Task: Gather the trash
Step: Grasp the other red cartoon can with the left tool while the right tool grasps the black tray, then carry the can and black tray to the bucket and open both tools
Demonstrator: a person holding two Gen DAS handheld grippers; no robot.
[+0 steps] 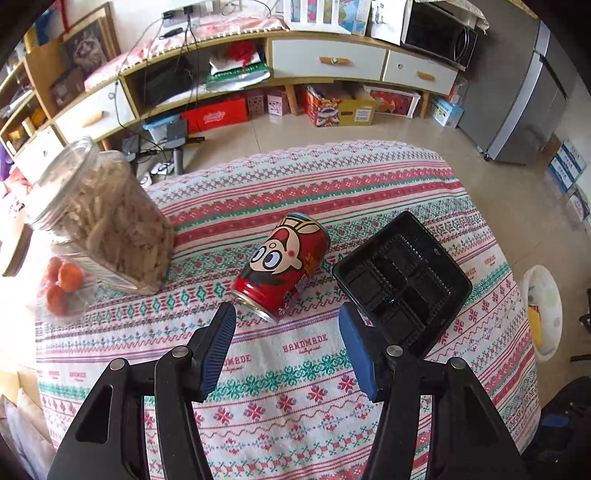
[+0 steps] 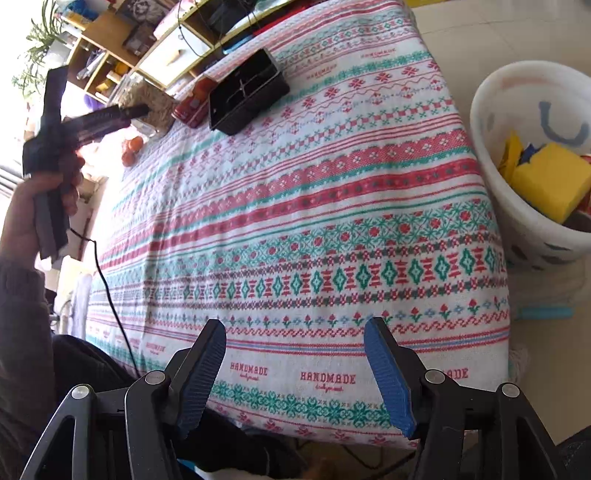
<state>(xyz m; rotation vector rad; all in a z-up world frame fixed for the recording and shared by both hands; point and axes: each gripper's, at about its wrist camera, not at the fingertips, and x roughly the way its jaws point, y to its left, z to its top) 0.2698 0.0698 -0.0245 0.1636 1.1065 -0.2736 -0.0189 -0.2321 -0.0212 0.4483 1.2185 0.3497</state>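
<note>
Left gripper released, empty, above red can lying on side mid-tabletop, black tray just beside. Right gripper released, empty, over near tabletop edge; white bin off its right edge.

Both wrist views look steeply down, sharing the tablecloth.

A lived-in home is shown, most likely a living or dining room. A long wooden sideboard with white drawers is seen along the wall, with a microwave set on it, a grey refrigerator beside it, and gift boxes stored beneath. A patterned tablecloth is spread over the table.
</note>
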